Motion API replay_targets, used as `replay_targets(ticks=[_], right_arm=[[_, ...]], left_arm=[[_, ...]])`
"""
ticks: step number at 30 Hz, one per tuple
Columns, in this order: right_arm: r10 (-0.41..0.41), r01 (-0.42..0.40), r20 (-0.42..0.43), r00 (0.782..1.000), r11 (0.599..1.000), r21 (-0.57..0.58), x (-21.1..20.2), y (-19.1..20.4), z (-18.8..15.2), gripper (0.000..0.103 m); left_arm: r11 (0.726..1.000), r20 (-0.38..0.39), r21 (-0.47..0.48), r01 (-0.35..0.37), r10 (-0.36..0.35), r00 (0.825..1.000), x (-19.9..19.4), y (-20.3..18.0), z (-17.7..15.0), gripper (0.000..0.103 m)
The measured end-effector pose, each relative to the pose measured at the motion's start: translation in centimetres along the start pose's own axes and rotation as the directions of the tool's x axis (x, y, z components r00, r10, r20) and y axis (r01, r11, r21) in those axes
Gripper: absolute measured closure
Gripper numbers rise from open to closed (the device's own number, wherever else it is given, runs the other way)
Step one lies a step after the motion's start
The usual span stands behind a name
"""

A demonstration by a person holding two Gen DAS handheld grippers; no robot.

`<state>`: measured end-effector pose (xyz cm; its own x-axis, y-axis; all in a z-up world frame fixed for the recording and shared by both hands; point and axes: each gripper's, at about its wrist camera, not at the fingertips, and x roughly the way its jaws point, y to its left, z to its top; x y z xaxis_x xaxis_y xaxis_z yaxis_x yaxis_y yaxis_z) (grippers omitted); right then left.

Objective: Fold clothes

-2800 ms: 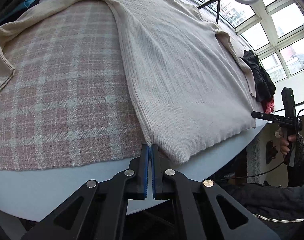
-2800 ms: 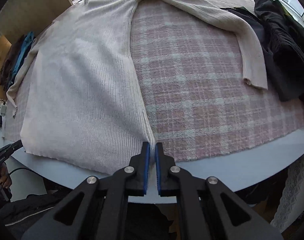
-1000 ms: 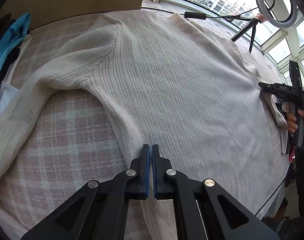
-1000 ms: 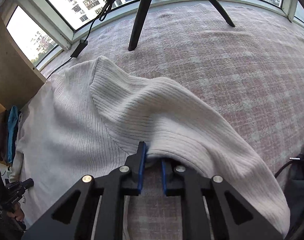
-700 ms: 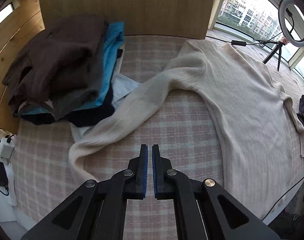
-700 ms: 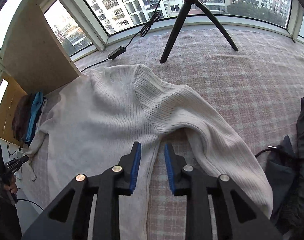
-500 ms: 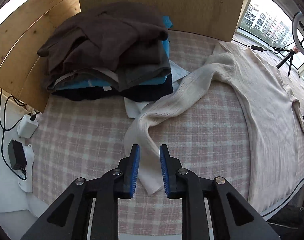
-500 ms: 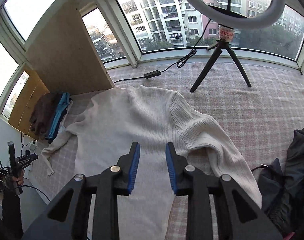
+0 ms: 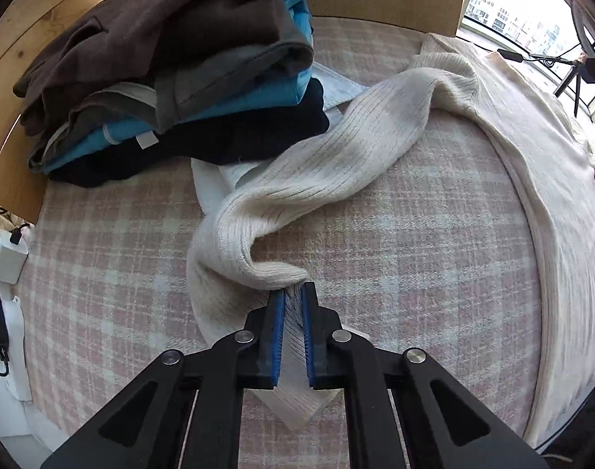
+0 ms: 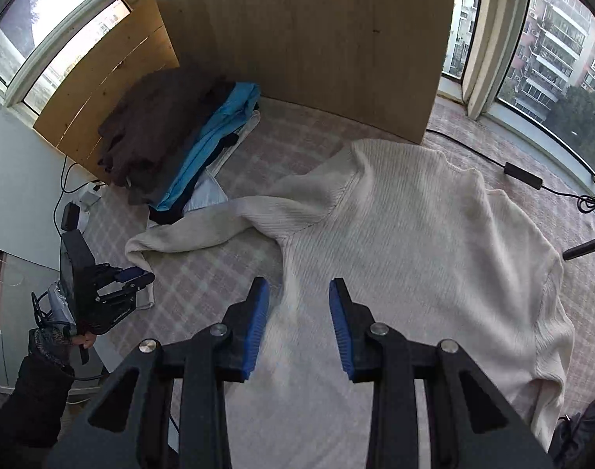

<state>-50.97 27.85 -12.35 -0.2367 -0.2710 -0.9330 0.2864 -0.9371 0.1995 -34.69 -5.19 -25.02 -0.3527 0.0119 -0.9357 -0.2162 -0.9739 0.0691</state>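
A cream ribbed sweater (image 10: pixel 414 234) lies flat on the pink plaid tablecloth (image 9: pixel 414 254). Its left sleeve (image 9: pixel 336 164) snakes out toward the table's edge and bunches into a fold near the cuff (image 9: pixel 297 402). My left gripper (image 9: pixel 293 293) points steeply down, its jaws closing with the sleeve's ribbed fabric pinched between the blue pads just above the cuff. In the right wrist view the left gripper (image 10: pixel 135 275) sits at the sleeve's end, held by a gloved hand (image 10: pixel 59 336). My right gripper (image 10: pixel 299 289) hovers open above the sweater's side edge, nothing between its fingers.
A stack of folded clothes (image 9: pixel 172 58), brown, grey, blue and navy, stands at the back left against wooden boards (image 10: pixel 317 39). A white charger (image 9: pixel 6 256) and cables hang off the left edge. A power adapter (image 10: pixel 522 175) and tripod leg (image 10: pixel 586 250) lie beyond the sweater.
The left gripper came down over the sleeve end and its jaws narrowed onto the fabric. The right gripper let go of the sweater's shoulder, opened, rose and swung left across the sweater.
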Motion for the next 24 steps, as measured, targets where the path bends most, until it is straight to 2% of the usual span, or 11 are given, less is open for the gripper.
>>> replay_targets(ticks=[2, 4, 6, 8, 10, 11, 14, 17, 20, 22, 24], right_arm=[[-0.036, 0.035, -0.047, 0.998, 0.999, -0.022, 3.8, 0.8, 0.5, 0.071], [-0.045, 0.042, -0.098, 0.994, 0.999, -0.032, 7.2, 0.7, 0.8, 0.071], [-0.057, 0.054, -0.147, 0.988, 0.998, -0.022, 9.7, 0.1, 1.0, 0.071], [-0.057, 0.055, -0.185, 0.981, 0.998, -0.019, 11.3, -0.7, 1.1, 0.071], [-0.052, 0.049, -0.217, 0.975, 0.999, -0.017, 12.1, -1.4, 1.4, 0.071], [-0.047, 0.044, -0.217, 0.975, 0.999, -0.022, 12.0, -1.5, 1.7, 0.071], [-0.043, 0.033, -0.178, 0.983, 0.998, -0.058, 10.8, -1.4, 3.2, 0.071], [-0.076, 0.066, -0.114, 0.991, 0.994, -0.089, 9.6, -1.1, 5.6, 0.071], [-0.072, 0.065, -0.092, 0.993, 0.995, -0.081, 9.8, -1.2, 7.5, 0.071], [-0.069, 0.059, -0.092, 0.993, 0.993, -0.099, 10.5, -0.9, 8.4, 0.071], [-0.097, 0.085, -0.094, 0.991, 0.989, -0.122, 11.4, -0.6, 8.8, 0.071]], left_arm=[[0.995, 0.057, 0.033, -0.093, 0.091, 0.994, -2.5, 1.6, 0.3, 0.097], [0.975, 0.136, 0.092, -0.202, 0.189, 0.973, -5.6, 3.0, -0.2, 0.097], [0.951, 0.137, 0.179, -0.250, 0.228, 0.964, -6.8, 3.5, -1.6, 0.095], [0.947, 0.033, 0.246, -0.208, 0.206, 0.978, -5.2, 3.1, -3.9, 0.093], [0.950, -0.090, 0.290, -0.112, 0.143, 0.986, -3.7, 2.7, -6.3, 0.090], [0.960, -0.117, 0.269, -0.078, 0.112, 0.987, -3.5, 3.0, -7.0, 0.090], [0.996, -0.112, 0.087, 0.002, 0.008, 0.994, -4.7, 5.6, -7.1, 0.087], [0.999, -0.049, -0.050, -0.007, 0.004, 0.999, -6.1, 9.3, -6.0, 0.084], [0.995, -0.009, -0.096, -0.016, 0.015, 1.000, -6.3, 11.9, -5.0, 0.074], [0.994, -0.035, -0.098, 0.039, -0.042, 0.999, -4.8, 12.6, -4.4, 0.068], [0.998, -0.078, -0.062, 0.030, -0.035, 0.996, -3.1, 12.3, -3.9, 0.069]])
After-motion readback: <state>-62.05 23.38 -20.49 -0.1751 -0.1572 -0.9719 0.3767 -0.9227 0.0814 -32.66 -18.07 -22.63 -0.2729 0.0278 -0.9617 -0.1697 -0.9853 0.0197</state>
